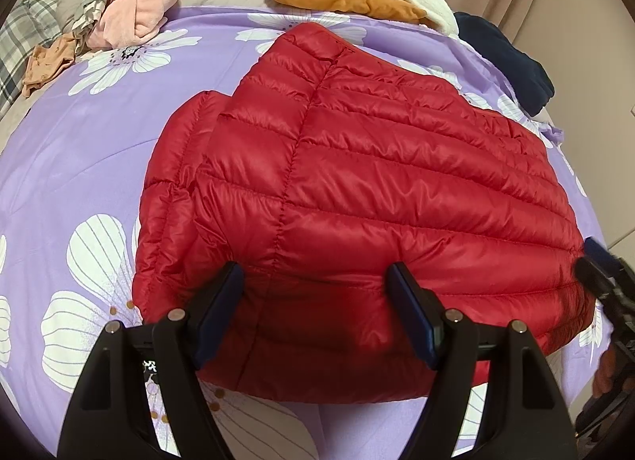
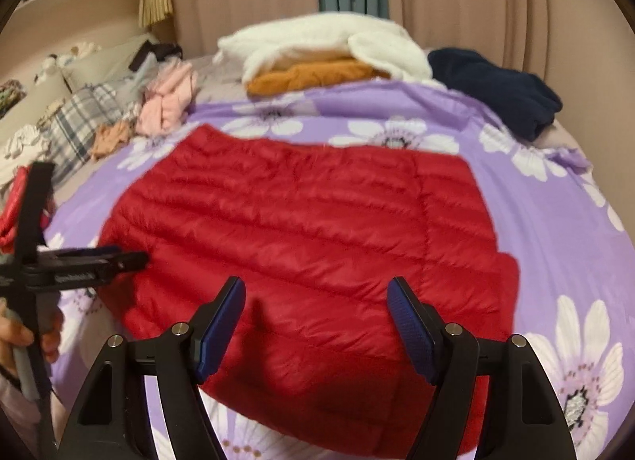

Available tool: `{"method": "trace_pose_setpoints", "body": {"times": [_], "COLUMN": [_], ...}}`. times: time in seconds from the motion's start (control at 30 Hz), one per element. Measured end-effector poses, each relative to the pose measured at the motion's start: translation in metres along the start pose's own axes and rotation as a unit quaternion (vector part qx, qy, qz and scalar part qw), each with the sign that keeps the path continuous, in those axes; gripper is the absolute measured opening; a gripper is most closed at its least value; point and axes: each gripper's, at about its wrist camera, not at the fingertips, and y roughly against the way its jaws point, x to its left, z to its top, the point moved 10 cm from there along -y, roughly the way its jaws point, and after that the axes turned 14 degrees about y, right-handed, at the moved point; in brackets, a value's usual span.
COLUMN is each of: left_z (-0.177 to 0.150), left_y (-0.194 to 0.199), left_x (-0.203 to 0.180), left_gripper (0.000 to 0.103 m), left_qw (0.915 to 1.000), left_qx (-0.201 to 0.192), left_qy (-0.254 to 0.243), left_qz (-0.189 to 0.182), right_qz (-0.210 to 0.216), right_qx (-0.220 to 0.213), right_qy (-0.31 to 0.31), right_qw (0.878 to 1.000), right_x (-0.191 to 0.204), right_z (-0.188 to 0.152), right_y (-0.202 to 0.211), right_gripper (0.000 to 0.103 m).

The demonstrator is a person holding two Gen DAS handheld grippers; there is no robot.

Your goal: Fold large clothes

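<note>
Blue-padded fingers (image 1: 222, 301) of the left gripper (image 1: 313, 313) stand apart over the near hem of the red puffer jacket (image 1: 357, 182), gripping nothing; the right gripper (image 2: 317, 325) likewise hangs with fingers spread and empty above the same hem, further right. That jacket lies flat in a compact rectangle mid-bed on the purple floral quilt (image 1: 79, 150) — sleeves seemingly tucked in already. For the next fold, I would pinch both near corners evenly, bite through all layers, and lift together so the slippery shell doesn't slide. Other clothes — a white fleece (image 2: 317, 39), a navy garment (image 2: 500, 83) — wait at the far edge.
</note>
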Motion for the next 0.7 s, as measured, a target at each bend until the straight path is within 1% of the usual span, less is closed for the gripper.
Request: {"method": "trace_pose_setpoints", "body": {"times": [0.1,0.13,0.23,0.43,0.7], "left_z": [-0.002,-0.001,-0.002,-0.001,-0.001], "left_y": [0.0,-0.001,-0.002,-0.004,-0.004], "left_x": [-0.001,-0.001,-0.002,-0.001,-0.001], "left_gripper": [0.076,0.076,0.076,0.077,0.077], "left_qw": [1.0,1.0,1.0,1.0,1.0], "left_qx": [0.001,0.001,0.002,0.004,0.005], "left_qy": [-0.001,-0.001,-0.002,-0.005,-0.005], "left_qz": [-0.001,-0.001,-0.002,-0.001,-0.002], "right_qz": [0.011,0.015,0.024,0.026,0.028], "right_qx": [0.029,0.032,0.035,0.041,0.041], "right_qy": [-0.017,-0.024,-0.031,-0.028,-0.027], "right_qw": [0.999,0.999,0.999,0.998,0.998], "right_x": [0.002,0.002,0.0,0.003,0.001], "right_z": [-0.012,-0.015,-0.02,-0.027,-0.026], "right_y": [-0.015,-0.017,-0.023,-0.026,-0.028], "right_gripper": [0.075,0.075,0.075,0.075,0.075]}}
